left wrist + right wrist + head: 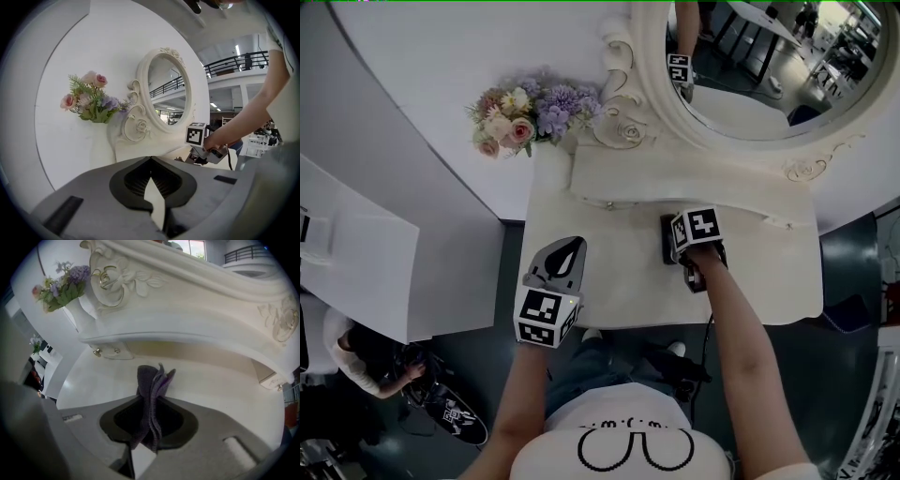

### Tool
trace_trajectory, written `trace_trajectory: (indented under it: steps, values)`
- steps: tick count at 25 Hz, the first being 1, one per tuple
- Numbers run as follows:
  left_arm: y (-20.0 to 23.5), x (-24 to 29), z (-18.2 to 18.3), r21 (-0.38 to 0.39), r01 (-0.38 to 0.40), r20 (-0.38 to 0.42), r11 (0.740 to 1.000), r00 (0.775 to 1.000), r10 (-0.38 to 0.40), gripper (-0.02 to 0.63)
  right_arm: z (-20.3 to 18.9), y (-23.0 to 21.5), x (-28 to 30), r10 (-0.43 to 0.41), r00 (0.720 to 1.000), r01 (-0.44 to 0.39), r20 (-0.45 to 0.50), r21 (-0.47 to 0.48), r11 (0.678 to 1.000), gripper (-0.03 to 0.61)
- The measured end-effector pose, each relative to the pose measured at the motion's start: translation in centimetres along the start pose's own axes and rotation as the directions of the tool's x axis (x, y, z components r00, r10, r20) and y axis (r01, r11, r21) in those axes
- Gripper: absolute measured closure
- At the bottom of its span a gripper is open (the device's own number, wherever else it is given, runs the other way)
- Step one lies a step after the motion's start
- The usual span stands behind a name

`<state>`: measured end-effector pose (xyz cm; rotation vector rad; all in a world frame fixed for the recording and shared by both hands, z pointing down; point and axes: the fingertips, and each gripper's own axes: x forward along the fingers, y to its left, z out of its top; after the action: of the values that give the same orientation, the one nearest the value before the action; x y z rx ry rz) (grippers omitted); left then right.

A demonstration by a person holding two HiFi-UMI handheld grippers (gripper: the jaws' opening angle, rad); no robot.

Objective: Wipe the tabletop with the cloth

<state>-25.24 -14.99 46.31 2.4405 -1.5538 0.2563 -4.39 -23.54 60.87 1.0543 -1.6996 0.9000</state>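
A dark purple-grey cloth (151,380) stands bunched between the jaws of my right gripper (150,401), which is shut on it just above the cream tabletop (93,380). In the head view the right gripper (672,246) is at the table's middle right, in front of the raised drawer shelf (675,178). My left gripper (572,246) hovers over the left part of the tabletop (619,281). Its jaws are shut, with nothing between them (150,161). From the left gripper view, the right gripper (204,147) and the hand holding it show at the right.
An oval mirror (769,66) in a carved white frame rises behind the table. A bouquet of pink and purple flowers (530,112) stands at the back left corner. A white counter (356,262) lies to the left, with a person (356,356) below it.
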Motion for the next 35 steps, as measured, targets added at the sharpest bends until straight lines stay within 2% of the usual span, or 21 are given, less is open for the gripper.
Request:
trace_trajectory:
  steps: [23,28,35]
  values:
    - [5.5,-3.0,-2.2,-0.061,-0.029,-0.006,0.998,1.000,0.029,0.615,3.5,15.9,3.3,0.159,0.986,-0.162,0.042,0.062,0.985,0.494]
    - [7.5,-4.2,-2.9,-0.075,-0.057,-0.023,0.996,0.998,0.055,0.615,4.9,19.7,4.3,0.146,0.989,-0.148,0.033,0.050,0.988,0.494]
    - [10.2,-5.9,-3.9,-0.100,-0.115,-0.037,0.988,0.993,0.112,0.615,6.5,25.7,5.7,0.226,0.974,-0.227,0.025,0.069,0.971,0.494]
